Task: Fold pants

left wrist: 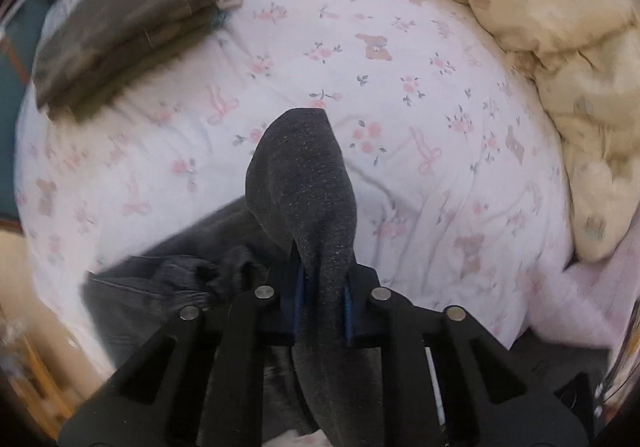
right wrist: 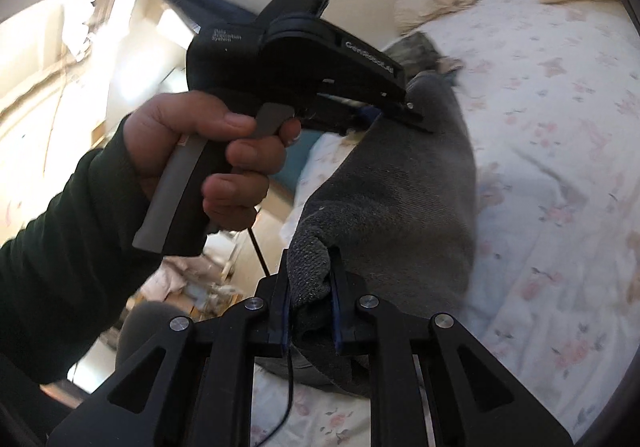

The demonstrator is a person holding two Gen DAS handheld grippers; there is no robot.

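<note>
Pants [left wrist: 304,183] run under the left gripper [left wrist: 324,295] and off the bottom edge; pad tips hidden by cloth. Folded camo pile [left wrist: 124,43] near bed's [left wrist: 440,187] far-left corner is motion-blurred. Right wrist view: person's sleeve [right wrist: 52,239] cut off at left edge, room beyond blurred.

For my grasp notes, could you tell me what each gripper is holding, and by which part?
Both hold the dark grey pants. The left gripper pinches a bunched fold of fabric; the right gripper pinches a ribbed edge, whether cuff or waistband I cannot tell.

Matt grey knit pants [left wrist: 308,183], soft floral cotton sheet [left wrist: 400,47]
</note>
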